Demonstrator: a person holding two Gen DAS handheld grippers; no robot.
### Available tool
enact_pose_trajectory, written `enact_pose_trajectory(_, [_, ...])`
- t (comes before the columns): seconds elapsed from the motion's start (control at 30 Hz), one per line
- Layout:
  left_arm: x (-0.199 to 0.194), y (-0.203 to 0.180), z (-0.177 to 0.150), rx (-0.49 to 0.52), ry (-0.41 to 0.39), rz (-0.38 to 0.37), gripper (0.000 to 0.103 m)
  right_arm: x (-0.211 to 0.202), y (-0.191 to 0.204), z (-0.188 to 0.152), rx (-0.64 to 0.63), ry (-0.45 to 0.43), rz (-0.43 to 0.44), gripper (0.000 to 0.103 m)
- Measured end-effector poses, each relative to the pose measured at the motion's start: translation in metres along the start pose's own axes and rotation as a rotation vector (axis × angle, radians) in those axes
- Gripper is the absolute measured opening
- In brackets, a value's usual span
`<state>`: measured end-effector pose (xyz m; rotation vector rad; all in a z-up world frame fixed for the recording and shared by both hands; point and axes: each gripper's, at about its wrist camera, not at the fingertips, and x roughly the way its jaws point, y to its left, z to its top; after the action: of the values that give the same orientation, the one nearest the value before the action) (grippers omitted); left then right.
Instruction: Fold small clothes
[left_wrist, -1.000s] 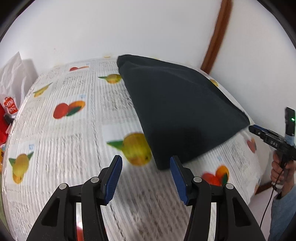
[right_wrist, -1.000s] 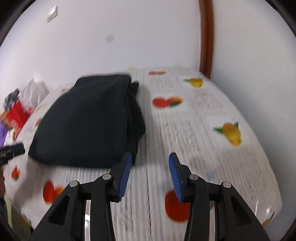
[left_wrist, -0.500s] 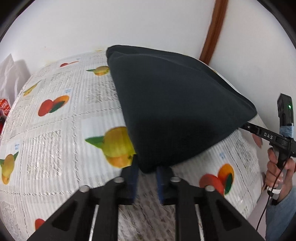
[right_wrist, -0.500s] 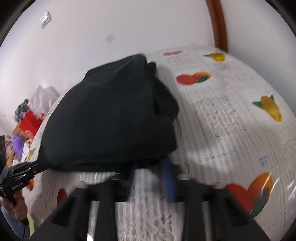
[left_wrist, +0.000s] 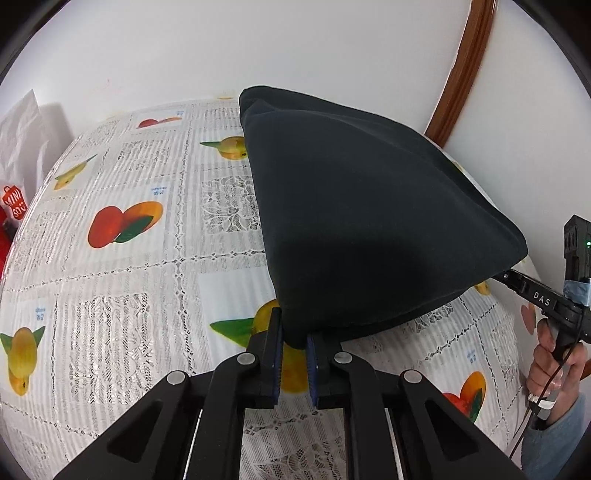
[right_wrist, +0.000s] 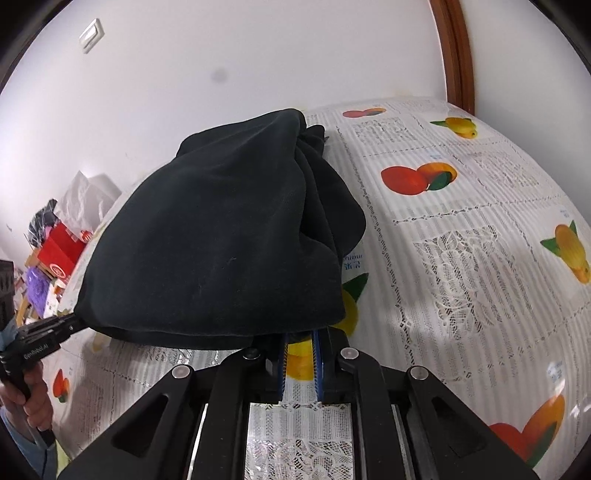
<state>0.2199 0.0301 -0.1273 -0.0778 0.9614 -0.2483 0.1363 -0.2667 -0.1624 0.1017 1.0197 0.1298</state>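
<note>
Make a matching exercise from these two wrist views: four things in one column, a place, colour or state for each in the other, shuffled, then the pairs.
Things
1. dark garment
2. left gripper
3. wooden trim
4. red bag

Descriptions
A. brown, running up the white wall
B. beyond the table's left edge in the right wrist view, among clutter
C. shut on a near corner of the cloth
D. black, pinched at two near corners, its far part on the fruit-print tablecloth

Pairs: 1-D, 2-C, 3-A, 4-B
</note>
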Motion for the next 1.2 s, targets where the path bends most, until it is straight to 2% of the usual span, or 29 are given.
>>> enact_pose_trajectory(0.1, [-0.003, 0.001, -0.001, 0.013, 0.007, -0.001, 0.013, -0.013, 0.0, -0.002, -0.057, 0.004, -0.033, 0.013])
enact_pose_trajectory(0.17, [-0.009, 0.003, -0.004, 0.021, 0.012, -0.009, 0.013, -0.029, -0.005, -0.006, -0.081, -0.024, -0.052, 0.013])
enact_pose_trajectory(0.27, [-0.024, 0.007, -0.008, 0.025, -0.011, -0.026, 0.014, -0.054, -0.012, -0.005, -0.109, -0.061, -0.026, 0.014])
enact_pose_trajectory(0.37, [-0.033, 0.008, -0.004, 0.031, -0.035, -0.028, 0.014, -0.073, -0.01, 0.001, -0.134, -0.095, 0.065, 0.029])
enact_pose_trajectory(0.43, [-0.034, 0.006, 0.004, 0.027, -0.048, -0.05, 0.014, -0.076, -0.003, 0.008, -0.148, -0.142, 0.082, 0.039])
enact_pose_trajectory(0.47, [-0.033, 0.004, 0.007, 0.025, -0.056, -0.054, 0.014, -0.073, 0.0, 0.013, -0.15, -0.147, 0.082, 0.04])
enact_pose_trajectory(0.57, [-0.019, -0.002, 0.019, 0.026, -0.054, -0.054, 0.023, -0.054, 0.006, 0.024, -0.115, -0.159, 0.025, 0.04])
enact_pose_trajectory(0.6, [-0.013, -0.004, 0.022, 0.02, -0.046, -0.046, 0.023, -0.048, 0.006, 0.025, -0.105, -0.147, 0.003, 0.034])
enact_pose_trajectory(0.63, [-0.009, -0.006, 0.022, 0.021, -0.041, -0.038, 0.023, -0.038, 0.006, 0.026, -0.095, -0.121, -0.037, 0.019])
enact_pose_trajectory(0.67, [-0.008, -0.007, 0.021, 0.024, -0.041, -0.028, 0.023, -0.03, 0.005, 0.026, -0.091, -0.089, -0.084, 0.014])
enact_pose_trajectory(0.73, [-0.01, -0.008, 0.019, 0.022, -0.042, -0.017, 0.023, -0.028, 0.003, 0.021, -0.078, -0.067, -0.098, 0.014])
enact_pose_trajectory(0.9, [-0.024, -0.009, 0.013, 0.003, -0.045, 0.002, 0.023, -0.049, 0.01, 0.014, -0.074, -0.082, -0.144, 0.015])
enact_pose_trajectory(1.0, [-0.038, -0.01, 0.008, -0.003, -0.058, 0.008, 0.023, -0.066, 0.018, 0.013, -0.058, -0.08, -0.169, 0.021])
enact_pose_trajectory(1.07, [-0.051, -0.014, 0.003, -0.002, -0.071, 0.015, 0.023, -0.081, 0.026, 0.011, -0.059, -0.09, -0.18, 0.032])
enact_pose_trajectory(1.1, [-0.06, -0.016, -0.001, -0.001, -0.081, 0.026, 0.024, -0.091, 0.032, 0.009, -0.057, -0.098, -0.188, 0.041])
enact_pose_trajectory(1.13, [-0.065, -0.017, -0.003, 0.0, -0.088, 0.034, 0.027, -0.098, 0.036, 0.008, -0.056, -0.105, -0.192, 0.045])
enact_pose_trajectory(1.2, [-0.082, -0.022, -0.01, 0.002, -0.113, 0.06, 0.056, -0.115, 0.047, 0.004, -0.054, -0.117, -0.208, 0.05])
